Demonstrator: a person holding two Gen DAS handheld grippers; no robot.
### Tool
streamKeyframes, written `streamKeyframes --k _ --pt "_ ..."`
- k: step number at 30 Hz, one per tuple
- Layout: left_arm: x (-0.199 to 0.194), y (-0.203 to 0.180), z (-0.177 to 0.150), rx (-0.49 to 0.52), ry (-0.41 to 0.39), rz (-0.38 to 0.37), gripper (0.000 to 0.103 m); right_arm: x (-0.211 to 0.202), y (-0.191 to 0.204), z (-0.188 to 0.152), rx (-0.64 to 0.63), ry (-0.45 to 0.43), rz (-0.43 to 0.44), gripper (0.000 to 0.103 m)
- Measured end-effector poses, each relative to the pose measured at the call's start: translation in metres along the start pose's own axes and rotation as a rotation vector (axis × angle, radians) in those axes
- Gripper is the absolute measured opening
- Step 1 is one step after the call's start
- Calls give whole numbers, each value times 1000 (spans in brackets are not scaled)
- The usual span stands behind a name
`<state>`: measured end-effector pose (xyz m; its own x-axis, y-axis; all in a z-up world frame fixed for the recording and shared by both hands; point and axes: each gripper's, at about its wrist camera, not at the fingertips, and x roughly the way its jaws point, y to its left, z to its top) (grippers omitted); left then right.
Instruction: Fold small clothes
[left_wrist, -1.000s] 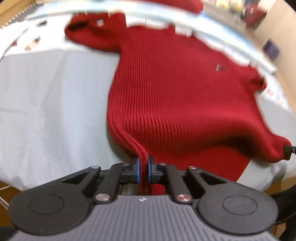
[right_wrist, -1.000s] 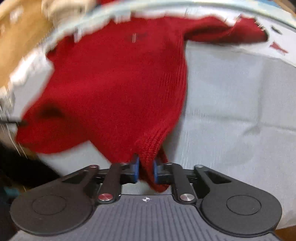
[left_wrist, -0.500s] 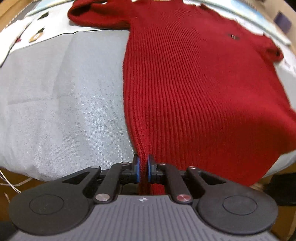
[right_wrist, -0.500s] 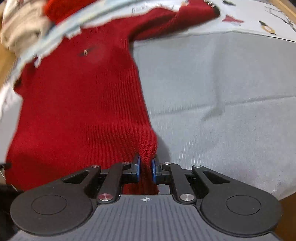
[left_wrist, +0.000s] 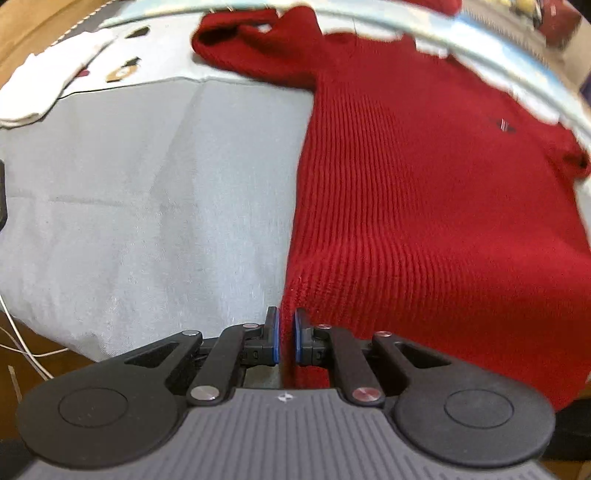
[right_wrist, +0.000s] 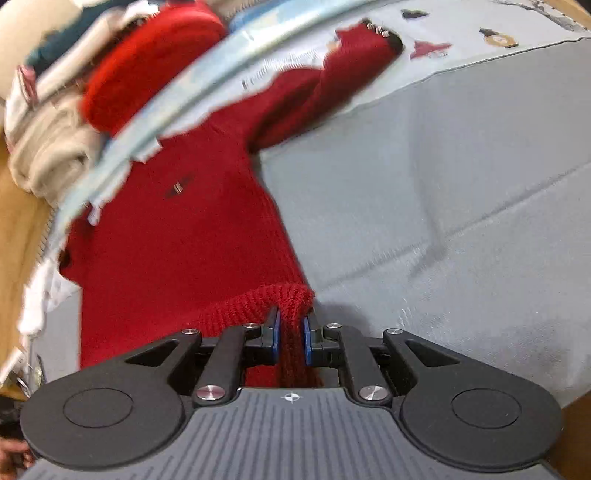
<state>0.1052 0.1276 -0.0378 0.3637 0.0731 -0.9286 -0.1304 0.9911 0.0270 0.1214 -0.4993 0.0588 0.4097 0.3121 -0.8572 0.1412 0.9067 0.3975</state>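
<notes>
Sweater (left_wrist: 424, 192) now lies stretched flat on the grey cloth (left_wrist: 147, 192) ahead of both grippers, no longer sagging; left gripper (left_wrist: 286, 341) and right gripper (right_wrist: 291, 341) each pinch a hem corner, ready for folding.

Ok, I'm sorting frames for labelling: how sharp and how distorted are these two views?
Left wrist view: red sweater ribbing fairly sharp centrally, top edge smeared, fisheye bows the grey sheet. Right wrist view: more blur, clothes pile and far sleeve streaked; both grippers' bodies stay crisp.
</notes>
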Motion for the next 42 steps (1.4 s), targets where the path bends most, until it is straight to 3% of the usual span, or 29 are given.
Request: streamKeyframes --k 3,6,8,9,10,12,14,16,18,20,21,23,30,35,42 --pt "14 -16 2 98 46 44 9 23 19 -15 -147 124 -145 14" --pt "14 -26 -4 134 26 65 15 37 26 -23 -228 194 -219 20" --pt "1 -22 -7 100 -37 50 29 31 26 -24 -250 162 -235 28" --pt "-7 -21 -7 88 -85 45 42 25 29 -25 -255 131 -227 30" --pt "-14 -21 -6 85 -138 41 48 16 32 -25 -264 89 -218 34" --pt "-25 -25 -5 101 -206 25 48 0 39 -27 -294 8 -207 45" --pt "-22 -33 -7 132 -195 -14 48 -4 43 -28 -321 -49 -196 60" --pt "-8 -40 -10 165 -104 -56 55 7 45 -30 -346 -33 -196 71" --pt "12 -48 -16 212 20 -38 57 30 40 -37 -371 49 -237 71" --pt "13 -56 -19 260 9 1 59 46 40 -43 -392 130 -315 71" --pt "9 -57 -19 256 -11 -7 60 43 40 -43 -395 126 -323 70" --pt "-9 -58 -24 221 -61 -31 61 30 45 -40 -389 61 -294 70" --pt "-40 -62 -22 159 -204 -55 82 10 64 -28 -344 -160 -231 69" --pt "-56 -86 -8 151 -300 -51 85 0 70 -21 -327 -324 -190 68" --pt "-48 -80 5 144 -349 -16 86 8 77 -11 -322 -381 -187 68"
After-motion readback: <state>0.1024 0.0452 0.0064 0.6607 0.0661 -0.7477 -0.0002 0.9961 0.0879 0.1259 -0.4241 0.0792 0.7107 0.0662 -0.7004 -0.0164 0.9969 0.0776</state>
